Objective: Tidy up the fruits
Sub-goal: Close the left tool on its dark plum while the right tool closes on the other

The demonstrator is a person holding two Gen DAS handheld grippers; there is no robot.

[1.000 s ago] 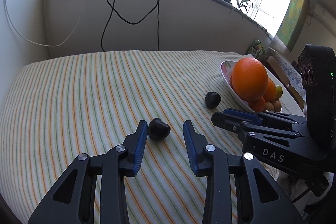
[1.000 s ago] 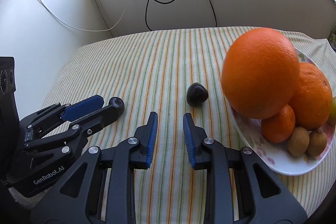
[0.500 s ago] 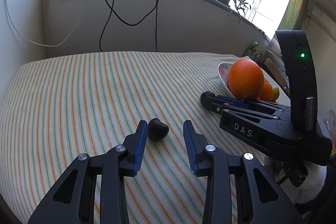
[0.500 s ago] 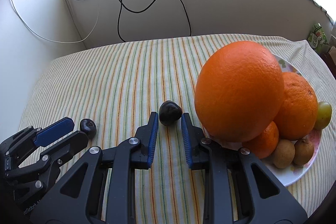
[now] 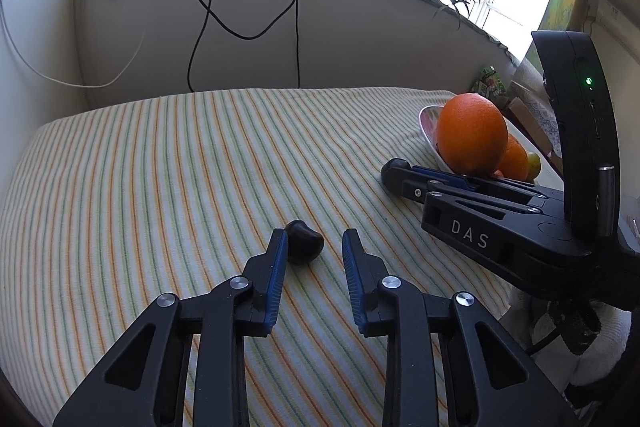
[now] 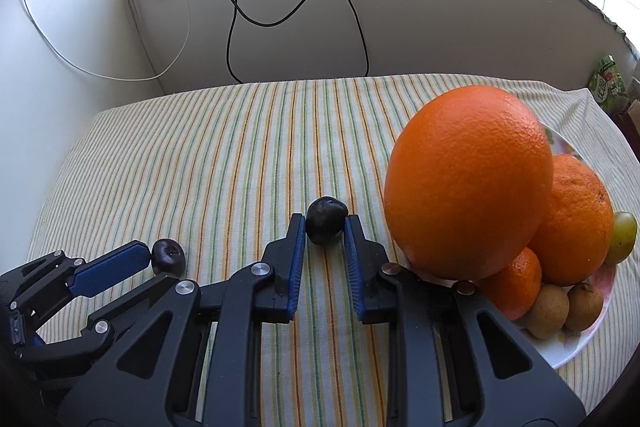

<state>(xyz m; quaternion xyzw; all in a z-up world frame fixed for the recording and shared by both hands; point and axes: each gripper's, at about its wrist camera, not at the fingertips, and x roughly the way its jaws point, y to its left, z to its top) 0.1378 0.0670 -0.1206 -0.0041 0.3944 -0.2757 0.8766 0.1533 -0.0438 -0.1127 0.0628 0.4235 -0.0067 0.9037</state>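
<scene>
The right gripper (image 6: 325, 227) clamps its pads on a dark plum (image 6: 326, 219) lying on the striped cloth (image 6: 240, 155) just left of the plate (image 6: 576, 343), ready to lift it onto the oranges' pile. Further left, the left gripper (image 5: 314, 247) has just been closing around a second plum (image 5: 304, 246), one pad touching, the other apart, so it isn't gripped yet.

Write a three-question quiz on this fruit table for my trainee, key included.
1. True or false: the right gripper is shut on a dark plum.
2. How many dark plums are off the plate? A one, B two, C four.
3. Which fruit on the plate is the biggest?

Key
1. True: both pads press on its sides.
2. B: the gripped one and a second plum further left on the striped cloth.
3. The large orange.
</scene>
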